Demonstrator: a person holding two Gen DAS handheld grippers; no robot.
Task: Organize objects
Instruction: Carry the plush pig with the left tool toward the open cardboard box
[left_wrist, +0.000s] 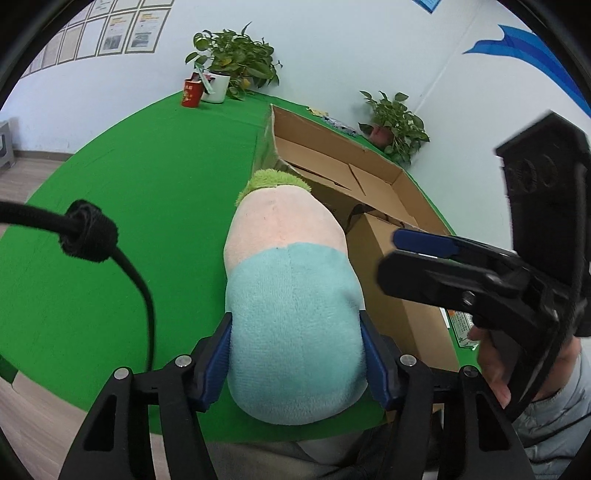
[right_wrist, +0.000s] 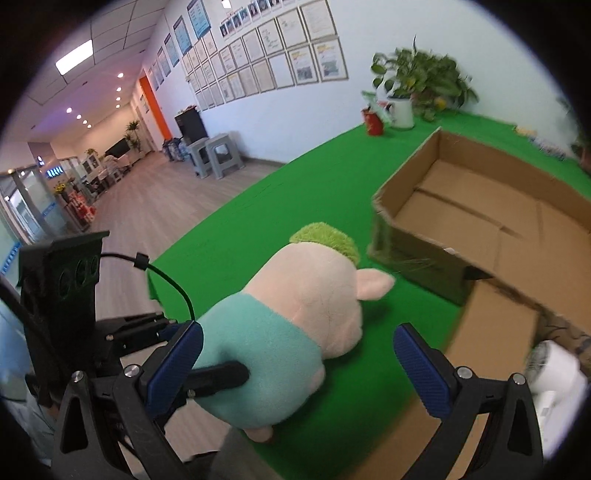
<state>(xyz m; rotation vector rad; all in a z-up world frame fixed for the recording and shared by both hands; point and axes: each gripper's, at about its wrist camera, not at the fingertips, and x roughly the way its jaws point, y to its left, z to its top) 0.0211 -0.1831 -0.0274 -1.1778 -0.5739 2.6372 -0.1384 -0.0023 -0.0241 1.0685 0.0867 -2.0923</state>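
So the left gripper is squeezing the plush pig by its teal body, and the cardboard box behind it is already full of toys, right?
Not quite. The left gripper does squeeze the plush pig by its teal body, but the cardboard box is not full of toys: the right wrist view shows its inside bare, only the cardboard bottom flaps showing in the part in view.
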